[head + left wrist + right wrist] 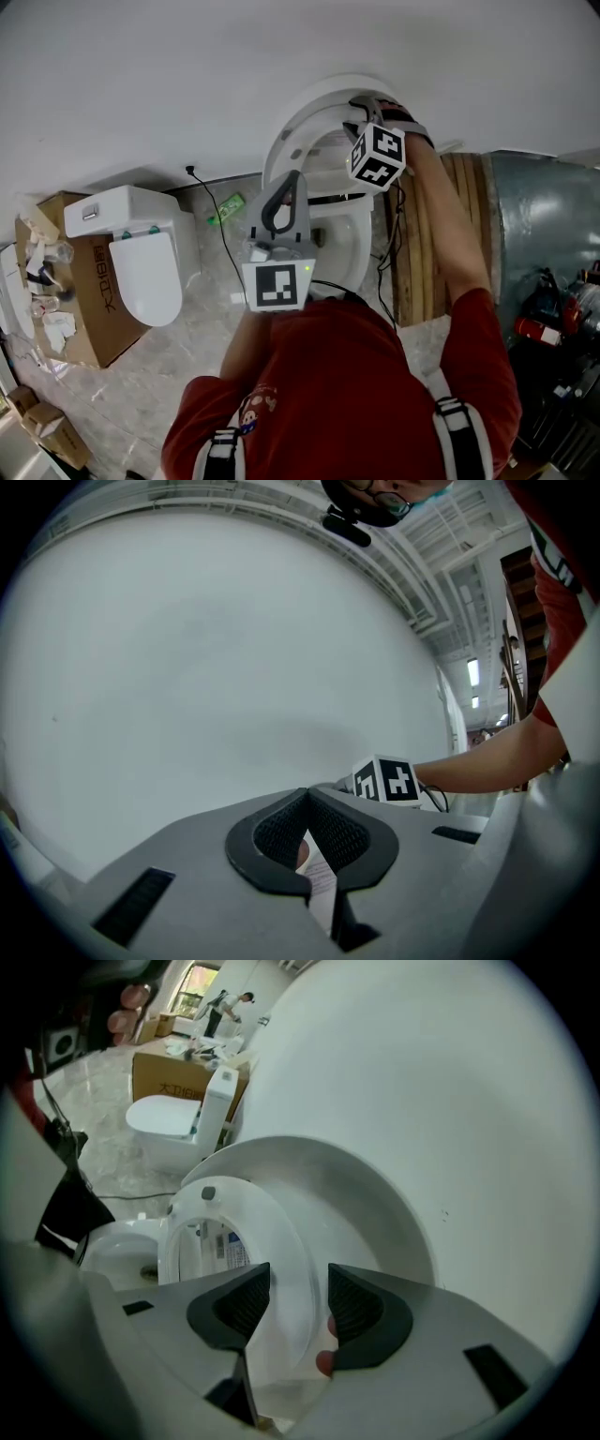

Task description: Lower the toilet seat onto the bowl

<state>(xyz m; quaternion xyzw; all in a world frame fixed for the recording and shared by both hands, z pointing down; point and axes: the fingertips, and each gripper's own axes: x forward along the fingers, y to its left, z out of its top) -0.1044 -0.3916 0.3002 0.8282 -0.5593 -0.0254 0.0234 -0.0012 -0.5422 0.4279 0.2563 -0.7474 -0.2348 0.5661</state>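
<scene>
- Toilet seat (272,1208) stands raised, leaning back toward the lid (375,1213) by the white wall (187,66). It is not yet on the bowl (112,1241).
- Right gripper (298,1281) is the nearer one. Its jaws are apart with the seat's rim between them, at about 1 o'clock on the ring in the head view. The pads do not appear to press it.
- Seat's long axis runs from the hinge up to the free edge, and the bowl lies at 6 o'clock below it. My read: the jaws must close on the rim, then swing it down toward the person.
- Left gripper (307,797) is held back at 6 o'clock from the toilet, jaws closed on nothing.
- Room has a pale marbled floor (187,366). A second toilet (141,262) and a cardboard box (89,309) are at 9 o'clock, and a wooden panel (441,244) is at 3 o'clock.
</scene>
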